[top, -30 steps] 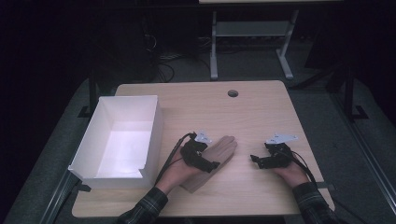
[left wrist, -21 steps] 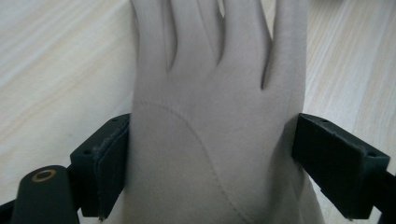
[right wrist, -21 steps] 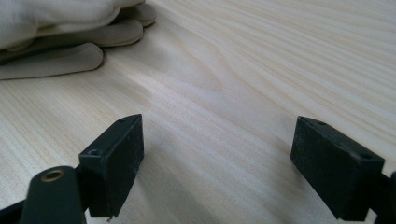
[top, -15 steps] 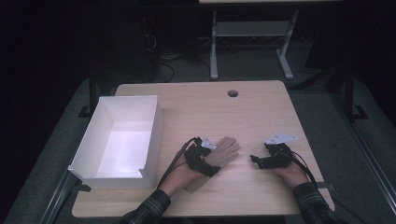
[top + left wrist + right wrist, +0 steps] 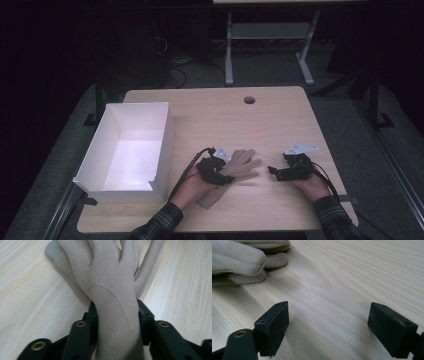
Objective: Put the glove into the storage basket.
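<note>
A beige glove [image 5: 243, 164] lies flat on the wooden table [image 5: 210, 120], fingers pointing right and away. My left gripper [image 5: 216, 170] is over its palm end. In the left gripper view the two black jaws press on either side of the glove [image 5: 110, 277], so that gripper [image 5: 117, 312] is shut on it. More beige fabric with a grey tip [image 5: 53, 250] lies under the glove. My right gripper [image 5: 278, 172] rests low on the table to the right of the glove's fingertips. Its jaws stand wide apart over bare wood [image 5: 329, 322], and the glove fingers [image 5: 239, 260] show at upper left.
An open white box [image 5: 130, 150] stands at the table's left side, close to my left forearm. A round cable hole [image 5: 249, 100] sits near the far edge. Beyond the table are a dark floor, cables and the legs of another table [image 5: 270, 35].
My left gripper has shifted slightly toward the near edge along the glove, and the glove's fingers now look more spread. The right gripper has stayed put.
</note>
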`<action>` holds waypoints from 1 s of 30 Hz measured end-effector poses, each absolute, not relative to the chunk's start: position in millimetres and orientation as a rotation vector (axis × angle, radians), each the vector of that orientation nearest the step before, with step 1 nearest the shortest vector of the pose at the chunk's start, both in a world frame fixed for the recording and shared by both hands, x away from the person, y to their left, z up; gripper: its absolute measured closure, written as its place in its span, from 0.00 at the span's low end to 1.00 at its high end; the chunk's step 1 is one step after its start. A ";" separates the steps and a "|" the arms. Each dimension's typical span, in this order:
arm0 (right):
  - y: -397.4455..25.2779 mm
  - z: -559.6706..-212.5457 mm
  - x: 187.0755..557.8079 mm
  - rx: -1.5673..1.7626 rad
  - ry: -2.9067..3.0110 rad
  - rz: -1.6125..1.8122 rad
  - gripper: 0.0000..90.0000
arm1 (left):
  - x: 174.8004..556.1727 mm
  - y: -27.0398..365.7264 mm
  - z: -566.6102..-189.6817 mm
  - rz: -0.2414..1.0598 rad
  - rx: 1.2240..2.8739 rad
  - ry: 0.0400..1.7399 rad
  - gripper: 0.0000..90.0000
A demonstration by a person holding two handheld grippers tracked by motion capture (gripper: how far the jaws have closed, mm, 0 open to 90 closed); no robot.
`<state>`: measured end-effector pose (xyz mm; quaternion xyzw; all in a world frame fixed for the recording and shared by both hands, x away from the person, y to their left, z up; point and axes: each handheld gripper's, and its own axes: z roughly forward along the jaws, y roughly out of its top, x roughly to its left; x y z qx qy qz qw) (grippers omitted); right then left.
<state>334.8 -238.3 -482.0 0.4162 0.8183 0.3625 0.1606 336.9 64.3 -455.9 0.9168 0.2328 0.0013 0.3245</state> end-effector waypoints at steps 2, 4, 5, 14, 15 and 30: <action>-238.2 -482.0 334.7 1.190 2.336 1.035 0.19 | 338.3 65.7 -455.7 -0.021 2.393 0.621 0.75; -238.2 -482.0 334.7 1.189 2.337 1.035 0.19 | 339.1 66.8 -455.0 -0.044 2.369 0.647 0.75; -238.1 -482.0 334.8 1.189 2.337 1.035 0.19 | 339.5 67.4 -453.4 -0.047 2.374 0.647 0.76; -237.4 -482.0 334.4 1.195 2.334 1.039 0.19 | 339.9 71.3 -429.3 -0.080 2.319 0.690 0.76; -237.5 -482.0 334.4 1.195 2.334 1.039 0.19 | 340.4 71.5 -426.3 -0.079 2.316 0.691 0.76; -237.3 -482.0 334.3 1.199 2.333 1.042 0.19 | 355.6 84.5 -355.9 -0.052 2.258 0.697 0.76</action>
